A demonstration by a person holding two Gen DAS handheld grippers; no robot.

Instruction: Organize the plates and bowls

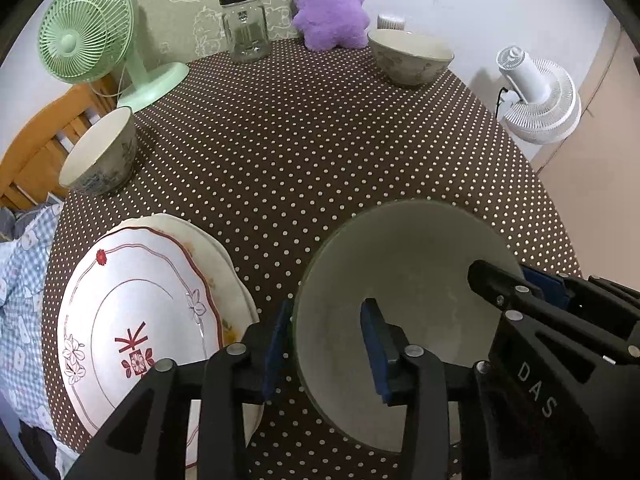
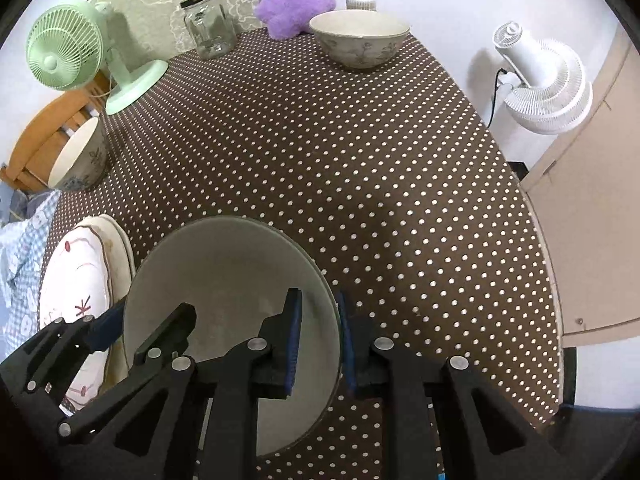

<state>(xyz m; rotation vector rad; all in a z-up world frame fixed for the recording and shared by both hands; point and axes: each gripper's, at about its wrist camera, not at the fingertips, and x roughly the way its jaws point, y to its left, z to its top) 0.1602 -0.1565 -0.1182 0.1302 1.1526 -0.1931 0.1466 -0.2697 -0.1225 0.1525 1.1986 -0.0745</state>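
A: We see a pale bowl [image 1: 404,308] on the brown dotted surface [image 1: 304,152], at its near edge. It is our landmark. Our two tools meet at its rim from opposite sides.

B: How does each one stand?

A: The left tool [image 1: 324,348] straddles the bowl's left rim, one blue pad outside the wall, one inside. There is a clear gap to the inner pad, so we read it as released, with the rim merely between its pads. The right tool [image 2: 320,344] straddles the right rim, and its blue pads sit close against the wall on both sides. It is clenched on the bowl.

B: And the other dishes?

A: Just left of the bowl lies a stack of plates [image 1: 140,312], the top one white with red trim and flower marks. Further left and beyond it, at the surface's edge, stands a patterned bowl [image 1: 100,152]. Well beyond our landmark, at the far right edge, stands another patterned bowl [image 1: 410,56].

B: Anything else?

A: Far beyond the bowl we see a green fan [image 1: 88,28], a glass jar [image 1: 244,28] and a purple plush toy [image 1: 330,4].
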